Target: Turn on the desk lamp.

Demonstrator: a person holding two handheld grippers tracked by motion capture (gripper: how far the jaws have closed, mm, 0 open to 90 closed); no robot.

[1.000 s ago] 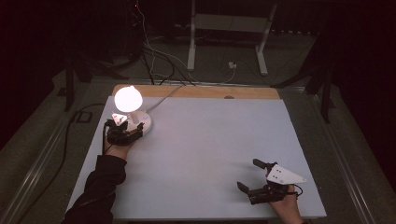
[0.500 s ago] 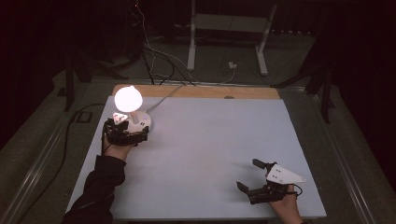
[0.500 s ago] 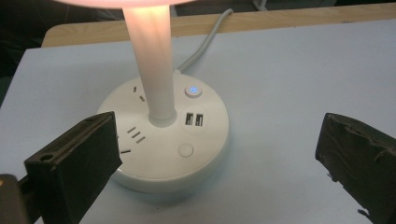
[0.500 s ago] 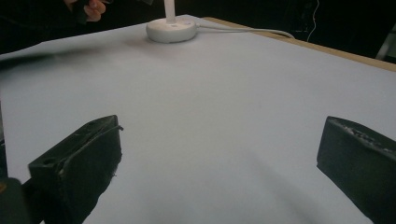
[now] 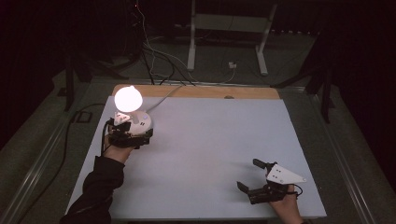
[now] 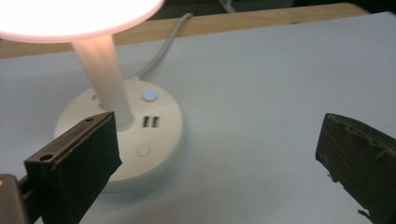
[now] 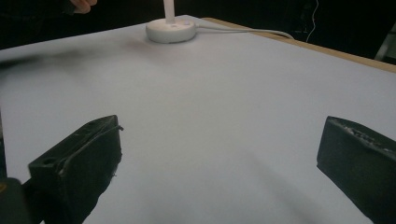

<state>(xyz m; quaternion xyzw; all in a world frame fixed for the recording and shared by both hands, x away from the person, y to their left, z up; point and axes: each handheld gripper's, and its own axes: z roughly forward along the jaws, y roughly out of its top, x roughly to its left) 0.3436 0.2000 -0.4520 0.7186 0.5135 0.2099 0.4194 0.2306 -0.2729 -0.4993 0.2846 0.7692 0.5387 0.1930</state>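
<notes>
while my right gripper (image 5: 249,176) sits spread wide and empty on the near right of the desk (image 5: 215,140), my left gripper (image 5: 135,136) has just opened its jaws, nothing between them, right beside the lit lamp (image 5: 132,112) at the far left corner.

The lamp shade (image 6: 70,16) is cut off above the lamp base (image 6: 140,135); its markings are too small to be read.

Wide-apart right gripper (image 7: 219,163) over white table (image 7: 224,93), lamp base (image 7: 170,29) beyond
</notes>
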